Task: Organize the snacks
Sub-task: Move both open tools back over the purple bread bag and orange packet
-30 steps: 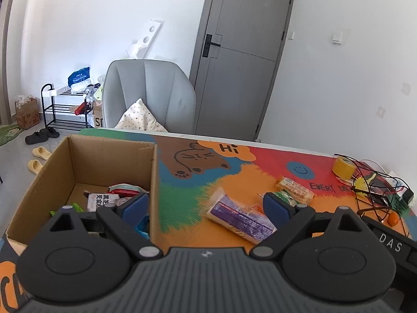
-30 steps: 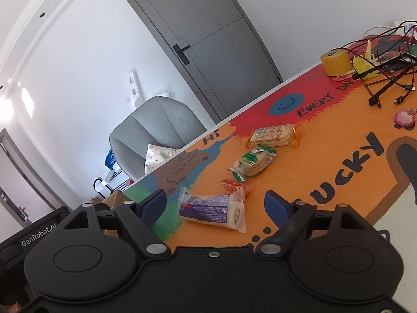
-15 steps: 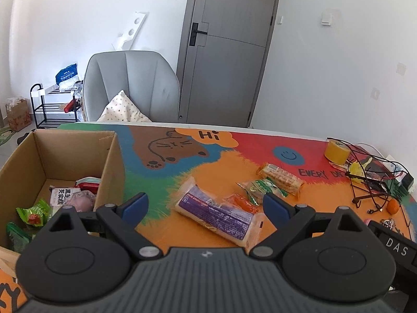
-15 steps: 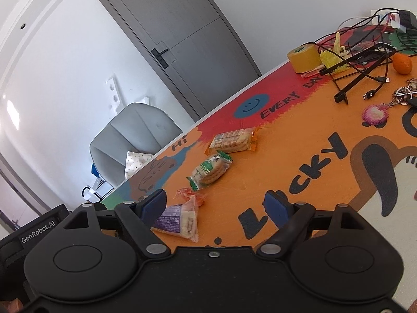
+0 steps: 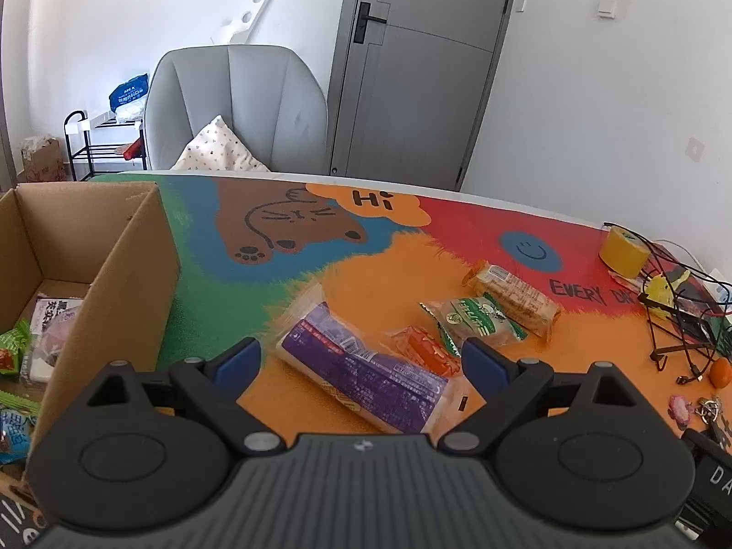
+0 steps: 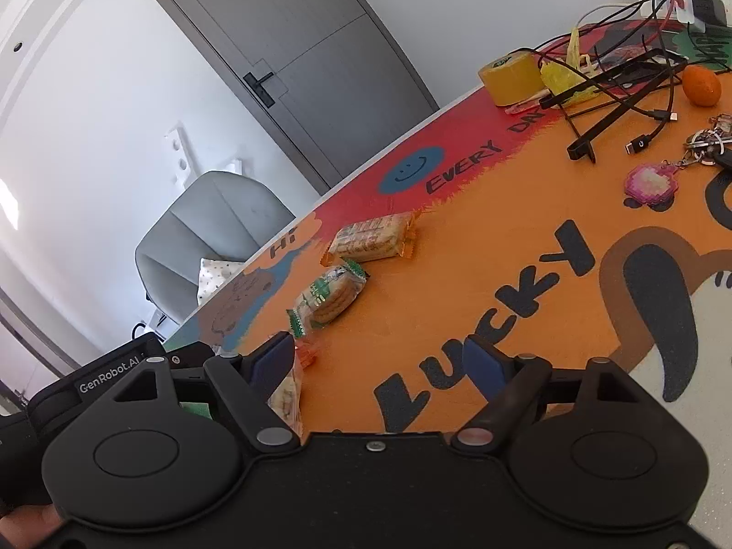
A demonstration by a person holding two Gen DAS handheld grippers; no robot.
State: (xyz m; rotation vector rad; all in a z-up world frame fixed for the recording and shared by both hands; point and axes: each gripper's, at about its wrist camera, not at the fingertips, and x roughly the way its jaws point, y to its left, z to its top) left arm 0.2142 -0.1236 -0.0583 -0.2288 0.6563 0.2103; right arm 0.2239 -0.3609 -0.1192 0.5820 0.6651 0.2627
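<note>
Purple-printed long plastic snack packet (image 5: 366, 377) lies slantwise between the released left tool's (image 5: 361, 359) fingers; released right tool (image 6: 382, 361) sits beside it

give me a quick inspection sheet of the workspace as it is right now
surface: table under a colourful cartoon mat.
job's things: purple packet, small orange packet, green cracker packet and tan biscuit packet lie on the mat; cardboard box at the left already holds snacks.
clutter: yellow tape roll, orange fruit, keys with pink charm.
grippers: left gripper open, purple packet between its fingers, not pinched; right gripper open, nothing held.
cables: black cables tangled at the far right.
surroundings: grey armchair, grey door, shoe rack.
</note>
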